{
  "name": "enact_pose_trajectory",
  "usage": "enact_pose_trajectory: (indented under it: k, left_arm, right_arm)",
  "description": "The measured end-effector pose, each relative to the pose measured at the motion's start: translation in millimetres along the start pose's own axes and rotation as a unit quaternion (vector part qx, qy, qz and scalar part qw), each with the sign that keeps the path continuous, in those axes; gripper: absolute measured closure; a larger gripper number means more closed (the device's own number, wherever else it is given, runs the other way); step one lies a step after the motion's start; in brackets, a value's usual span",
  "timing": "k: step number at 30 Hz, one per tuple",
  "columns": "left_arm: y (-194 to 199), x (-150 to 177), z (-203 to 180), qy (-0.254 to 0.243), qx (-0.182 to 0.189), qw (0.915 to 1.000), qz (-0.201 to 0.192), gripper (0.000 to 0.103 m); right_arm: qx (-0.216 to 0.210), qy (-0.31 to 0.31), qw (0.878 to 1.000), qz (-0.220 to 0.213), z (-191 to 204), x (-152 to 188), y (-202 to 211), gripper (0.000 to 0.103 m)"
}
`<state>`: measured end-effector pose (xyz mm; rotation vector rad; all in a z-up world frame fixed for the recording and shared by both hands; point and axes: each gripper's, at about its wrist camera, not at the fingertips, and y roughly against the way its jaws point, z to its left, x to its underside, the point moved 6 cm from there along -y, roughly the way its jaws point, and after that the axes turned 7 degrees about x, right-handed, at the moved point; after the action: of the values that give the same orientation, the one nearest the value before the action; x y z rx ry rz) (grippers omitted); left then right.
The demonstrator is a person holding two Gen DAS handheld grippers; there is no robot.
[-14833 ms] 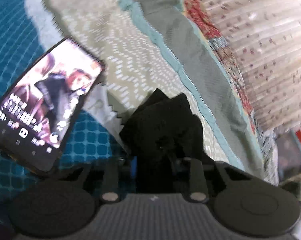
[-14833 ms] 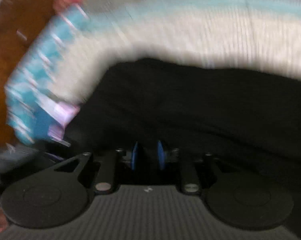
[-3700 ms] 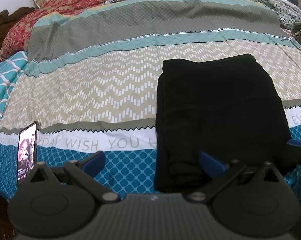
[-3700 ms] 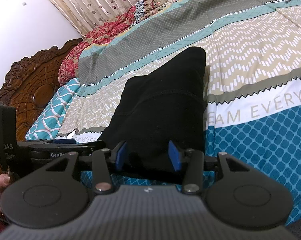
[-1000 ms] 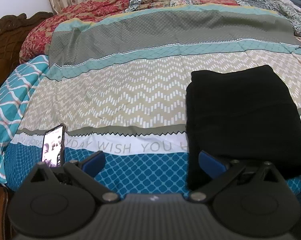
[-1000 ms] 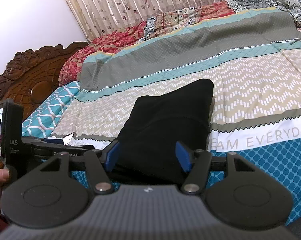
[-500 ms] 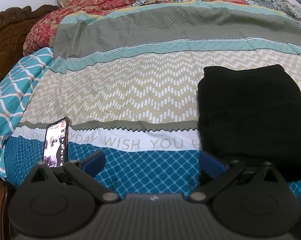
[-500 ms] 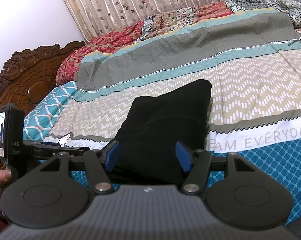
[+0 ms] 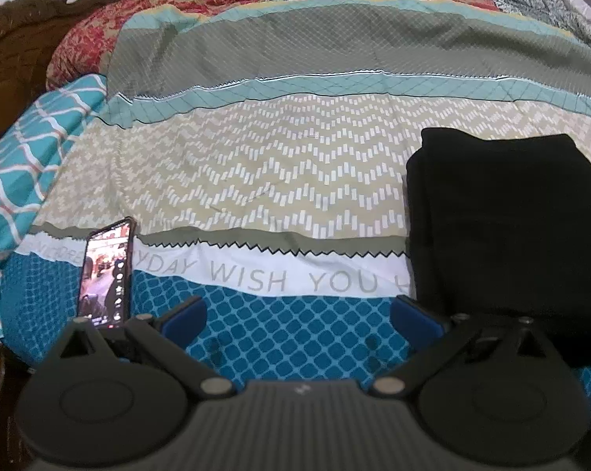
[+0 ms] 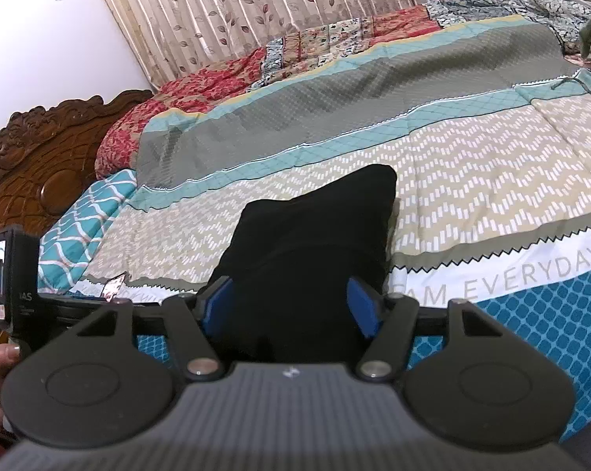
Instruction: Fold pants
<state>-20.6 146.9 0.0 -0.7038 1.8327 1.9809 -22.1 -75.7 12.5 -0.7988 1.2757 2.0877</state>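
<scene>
Folded already, by the look of it: black fabric pants (image 9: 507,227) lying as a compact, roughly rectangular bundle on the striped, patterned bedspread (image 9: 295,180), at about three o'clock in the left wrist view and dead centre, toward twelve o'clock from the fingers, in the right wrist view. Edges fairly square, no loose leg trailing out. Little left, judging from this, beyond perhaps a last smoothing or setting aside.

Left gripper (image 9: 299,320) spread wide over bare blue-checked cover, holding nothing, pants off toward its two o'clock. Right gripper (image 10: 291,306) parted to a middling width, pads flanking the near edge of the bundle; pressing on it or not, impossible to tell.

No containers in sight. A lit smartphone (image 9: 107,271) lying at nine o'clock on the cover.
</scene>
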Motion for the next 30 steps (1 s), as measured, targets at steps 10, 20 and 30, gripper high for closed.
enact_pose_trajectory:
  k: [10,20,30]
  left_arm:
    - [-15,-23,12,0.09,0.205,0.9746,0.006,0.0]
    - [-81,-14,-36,0.112,0.339,0.929,0.098,0.0]
    - [-88,-6,-77,0.124,0.395,0.9029,0.116,0.025]
  right_arm:
    - [0.003,-0.044,0.999,0.01,-18,-2,-8,0.023]
    - [-0.001,-0.077,0.996,0.04,-39,-2,-31,0.022]
    - [-0.086,-0.163,0.974,0.13,-51,4,-94,0.042]
